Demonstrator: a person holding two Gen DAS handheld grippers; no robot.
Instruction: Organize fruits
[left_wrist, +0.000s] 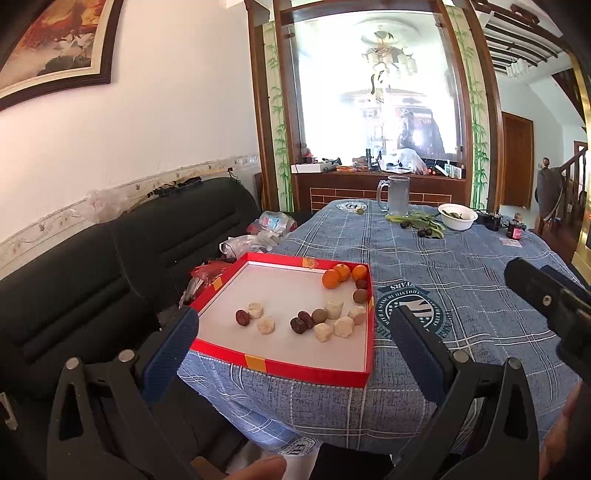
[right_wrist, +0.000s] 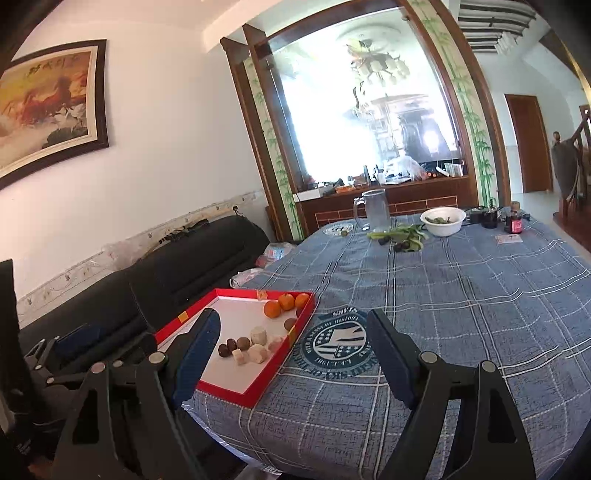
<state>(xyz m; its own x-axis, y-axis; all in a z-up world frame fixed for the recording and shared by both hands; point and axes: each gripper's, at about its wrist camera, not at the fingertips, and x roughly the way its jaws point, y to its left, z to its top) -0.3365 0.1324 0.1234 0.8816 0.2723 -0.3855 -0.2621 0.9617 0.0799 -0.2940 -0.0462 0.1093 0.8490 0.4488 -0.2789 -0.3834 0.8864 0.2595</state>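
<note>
The left gripper (left_wrist: 291, 325) stood wide open with nothing between its blue-padded fingers (left_wrist: 173, 350), which framed the near end of the red tray (left_wrist: 280, 365) low in the left wrist view. The right gripper (right_wrist: 291, 339) was also spread wide and empty, hanging over the blue checked tablecloth (right_wrist: 461, 295) at lower centre of its own view, with the tray just to its left.

Inside the tray, three oranges (left_wrist: 340, 275) sat together in the far right corner. Pale peeled pieces (left_wrist: 341, 325), dark red fruits (left_wrist: 303, 321) and brownish round ones (left_wrist: 360, 295) lay scattered across the white floor, mostly towards the right side.

Further up the frame, at the far end of the table, stood a glass mug (left_wrist: 397, 192) and a white bowl (left_wrist: 457, 216), with green scraps (left_wrist: 417, 221) between them. A black sofa (left_wrist: 110, 266) filled the left.
</note>
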